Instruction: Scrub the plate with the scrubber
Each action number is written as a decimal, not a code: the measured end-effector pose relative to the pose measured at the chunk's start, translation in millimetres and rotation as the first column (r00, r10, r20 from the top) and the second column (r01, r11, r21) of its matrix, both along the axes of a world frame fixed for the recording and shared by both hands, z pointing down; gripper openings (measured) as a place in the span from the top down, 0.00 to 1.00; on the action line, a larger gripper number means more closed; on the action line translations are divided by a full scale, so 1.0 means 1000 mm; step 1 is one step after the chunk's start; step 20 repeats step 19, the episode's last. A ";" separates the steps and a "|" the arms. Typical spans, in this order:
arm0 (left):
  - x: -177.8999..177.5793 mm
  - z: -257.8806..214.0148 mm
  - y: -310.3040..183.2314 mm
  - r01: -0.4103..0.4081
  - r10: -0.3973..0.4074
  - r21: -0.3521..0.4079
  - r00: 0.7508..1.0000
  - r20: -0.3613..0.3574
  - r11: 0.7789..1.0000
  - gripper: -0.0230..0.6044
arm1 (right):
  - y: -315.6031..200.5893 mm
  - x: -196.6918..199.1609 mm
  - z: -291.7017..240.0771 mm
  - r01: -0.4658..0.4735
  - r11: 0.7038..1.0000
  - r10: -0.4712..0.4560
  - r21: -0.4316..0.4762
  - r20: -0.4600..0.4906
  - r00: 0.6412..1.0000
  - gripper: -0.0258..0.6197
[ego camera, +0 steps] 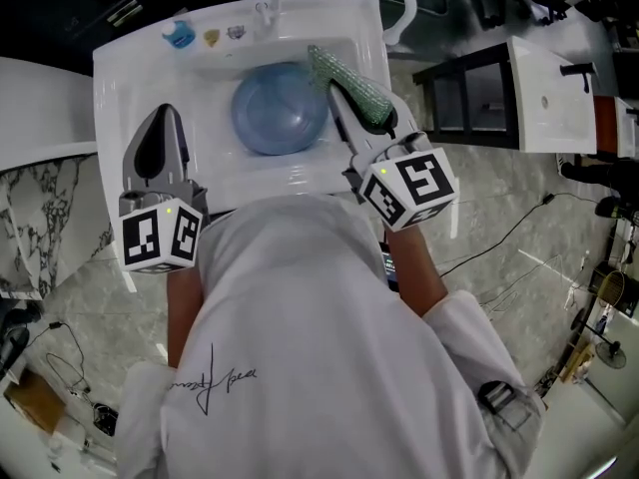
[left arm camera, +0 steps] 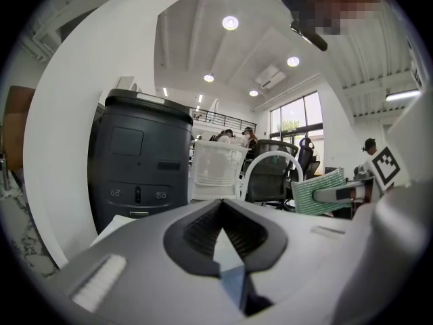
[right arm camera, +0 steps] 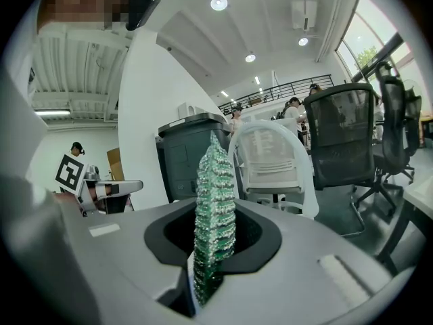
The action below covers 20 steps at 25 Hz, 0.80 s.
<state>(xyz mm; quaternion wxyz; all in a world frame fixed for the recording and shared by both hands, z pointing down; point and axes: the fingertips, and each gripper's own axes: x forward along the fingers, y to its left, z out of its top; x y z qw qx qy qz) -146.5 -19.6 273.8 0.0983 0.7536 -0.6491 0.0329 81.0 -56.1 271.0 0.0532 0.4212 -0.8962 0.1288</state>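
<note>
In the head view, a round blue plate (ego camera: 280,108) lies flat in the basin of a white sink (ego camera: 120,88). My right gripper (ego camera: 341,90) is shut on a green scrubber (ego camera: 351,80), held over the plate's right rim; whether it touches the plate I cannot tell. In the right gripper view the scrubber (right arm camera: 215,202) stands on edge, pinched between the jaws. My left gripper (ego camera: 166,113) hovers over the sink's left side, clear of the plate, jaws together and holding nothing. The left gripper view (left arm camera: 220,205) looks out level, and the scrubber (left arm camera: 318,192) shows at its right.
A faucet (ego camera: 272,3) rises at the sink's back rim, with small blue (ego camera: 180,36), yellow (ego camera: 212,38) and grey (ego camera: 236,32) items beside it. A black shelf unit (ego camera: 479,88) stands right of the sink. A white counter (ego camera: 40,108) lies left. Cables run across the floor.
</note>
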 end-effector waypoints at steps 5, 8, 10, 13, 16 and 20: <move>0.003 -0.003 0.000 -0.007 0.008 0.002 1.000 -0.012 1.000 0.88 | 0.001 0.007 -0.003 0.002 1.000 -0.002 -0.002 0.002 1.000 0.87; 0.005 -0.004 0.002 -0.007 0.007 -0.003 1.000 -0.018 1.000 0.88 | 0.001 0.009 -0.004 0.013 1.000 -0.013 0.002 -0.007 1.000 0.87; 0.007 -0.003 0.004 -0.009 0.009 -0.006 1.000 -0.016 1.000 0.88 | 0.002 0.010 -0.005 0.020 1.000 -0.020 0.003 -0.012 1.000 0.87; 0.012 -0.001 0.003 -0.021 0.021 0.001 1.000 -0.022 1.000 0.88 | 0.003 0.012 -0.005 0.020 1.000 -0.020 0.004 -0.014 1.000 0.87; 0.014 -0.001 0.002 -0.028 0.028 0.000 0.999 -0.024 1.000 0.88 | 0.004 0.013 -0.005 0.020 1.000 -0.020 0.003 -0.015 1.000 0.87; 0.015 -0.001 0.002 -0.029 0.029 -0.010 0.999 -0.019 1.000 0.88 | 0.004 0.014 -0.006 0.022 1.000 -0.021 0.007 -0.018 1.000 0.87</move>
